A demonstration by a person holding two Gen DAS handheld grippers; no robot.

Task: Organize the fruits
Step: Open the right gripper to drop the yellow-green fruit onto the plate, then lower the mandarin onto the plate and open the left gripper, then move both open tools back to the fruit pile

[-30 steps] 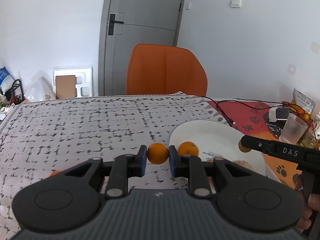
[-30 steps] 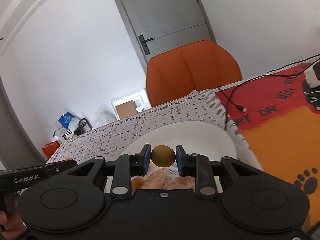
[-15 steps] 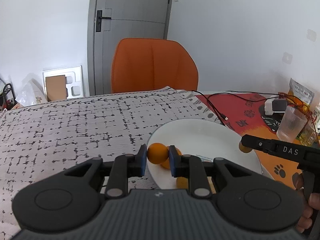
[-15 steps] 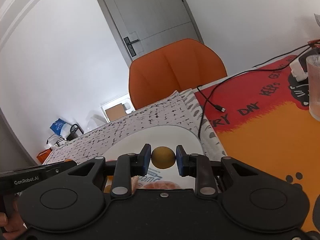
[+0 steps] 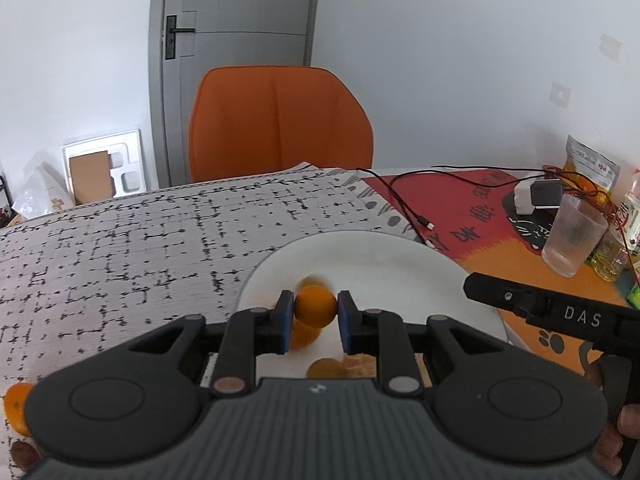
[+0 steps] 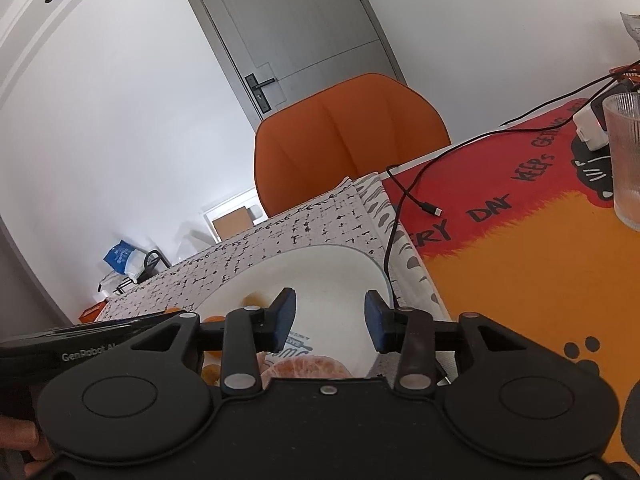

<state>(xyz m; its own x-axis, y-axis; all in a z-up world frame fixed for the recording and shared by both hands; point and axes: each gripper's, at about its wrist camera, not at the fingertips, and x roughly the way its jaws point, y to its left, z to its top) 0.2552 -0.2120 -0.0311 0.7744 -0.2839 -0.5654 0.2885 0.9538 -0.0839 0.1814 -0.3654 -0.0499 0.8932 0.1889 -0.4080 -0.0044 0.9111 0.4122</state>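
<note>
Closest in the left wrist view, the left gripper (image 5: pixel 316 312) has its blue pads pressed on a small round orange fruit (image 5: pixel 315 307), held over the near part of the white plate (image 5: pixel 460 280). Closest in the right wrist view, the right gripper (image 6: pixel 331 322) has just been opening; its jaws stand apart with nothing between them, poised above the same plate (image 6: pixel 352 260). The step in hand looks like the delivery of fruit to the plate: the right side appears to have let its piece go, while the left one has its fruit yet to set down. Just under and past the held fruit lie other orange pieces (image 5: pixel 306 338) and a blurred small one (image 5: pixel 314 281) on the plate; a peeled segment (image 6: pixel 308 368) sits near the plate's front. A further orange (image 5: pixel 16 404) lies off the plate on the patterned cloth (image 5: pixel 120 248) at the left. The next move likely calls for lowering the left gripper into a free patch of plate, opening gently so the fruit does not roll over the rim, then fetching the stray orange. Beyond stand a ribbed glass (image 5: pixel 574 236) and an orange chair (image 5: pixel 280 120).
</note>
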